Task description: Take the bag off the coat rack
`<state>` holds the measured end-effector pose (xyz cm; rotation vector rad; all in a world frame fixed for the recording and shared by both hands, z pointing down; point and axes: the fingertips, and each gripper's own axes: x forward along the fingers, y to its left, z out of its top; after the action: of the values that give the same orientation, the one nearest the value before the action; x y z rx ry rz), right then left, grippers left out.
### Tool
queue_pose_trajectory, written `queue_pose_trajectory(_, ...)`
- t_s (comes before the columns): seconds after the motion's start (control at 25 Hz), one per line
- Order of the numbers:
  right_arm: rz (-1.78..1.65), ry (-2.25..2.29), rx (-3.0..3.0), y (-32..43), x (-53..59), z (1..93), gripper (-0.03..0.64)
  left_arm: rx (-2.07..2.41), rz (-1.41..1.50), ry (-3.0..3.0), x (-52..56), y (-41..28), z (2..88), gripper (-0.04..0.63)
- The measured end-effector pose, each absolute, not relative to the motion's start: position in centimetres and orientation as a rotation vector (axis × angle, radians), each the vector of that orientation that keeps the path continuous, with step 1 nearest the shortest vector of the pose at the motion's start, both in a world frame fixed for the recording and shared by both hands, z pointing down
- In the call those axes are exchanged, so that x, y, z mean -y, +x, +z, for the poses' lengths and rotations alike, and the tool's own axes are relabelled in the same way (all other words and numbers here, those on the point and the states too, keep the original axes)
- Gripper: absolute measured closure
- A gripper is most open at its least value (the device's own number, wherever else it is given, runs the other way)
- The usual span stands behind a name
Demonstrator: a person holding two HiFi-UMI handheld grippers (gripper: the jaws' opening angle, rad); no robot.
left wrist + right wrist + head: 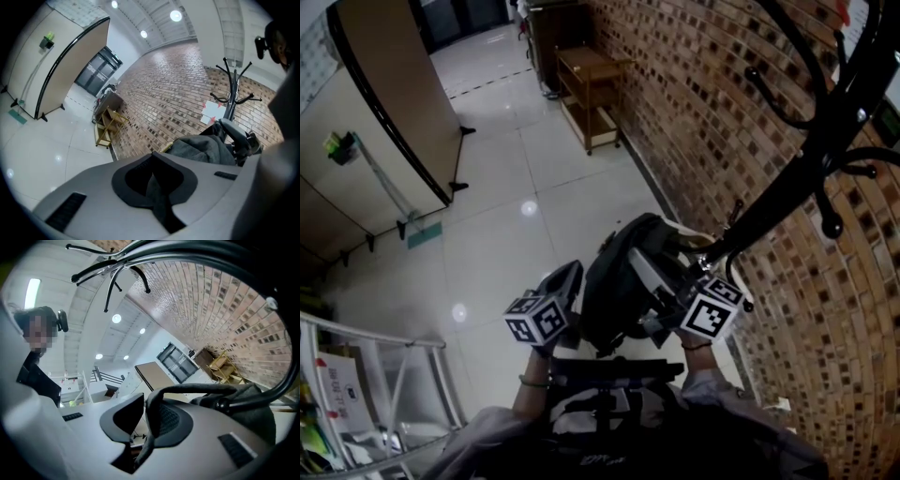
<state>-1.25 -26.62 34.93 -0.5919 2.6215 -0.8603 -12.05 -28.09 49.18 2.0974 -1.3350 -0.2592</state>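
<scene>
A dark grey bag (619, 281) hangs against the pole of the black coat rack (787, 187), right in front of me. My left gripper (570, 277) is at the bag's left side. In the left gripper view its jaws (157, 180) are shut on a dark strap, with the bag (206, 147) and the rack (233, 89) beyond. My right gripper (675, 284) is at the bag's top right, by the pole. Its jaws (145, 420) hold a black handle strap (197, 389) that loops up to the bag (258, 411) under a curved rack arm (225, 256).
A brick wall (694, 103) runs close behind the rack. A wooden shelf cart (591, 89) stands further along it. A tall partition board (394, 84) is at the left, and a metal railing (394, 347) at my lower left. Glossy tiled floor (516, 225) lies between them.
</scene>
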Motion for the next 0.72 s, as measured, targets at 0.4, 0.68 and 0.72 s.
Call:
queue_pose_trajectory(0.4, -0.995, -0.641, -2.618, -3.8, 25.0, 39.5, 0.569, 1.503, -0.341, 1.954, 26.5, -20.1, 49.8, 0.588)
queue_pose_trajectory(0.68, -1.13, -0.734, -2.545, -3.5, 23.4, 43.8, 0.569, 1.451, -0.292, 1.99, 25.6, -19.5, 50.3, 0.588)
queue_pose_trajectory(0.72, -1.138, -0.751, -2.543, -3.4, 23.1, 44.2, 0.569, 1.438, -0.282, 1.999, 25.6, -19.3, 50.4, 0.588)
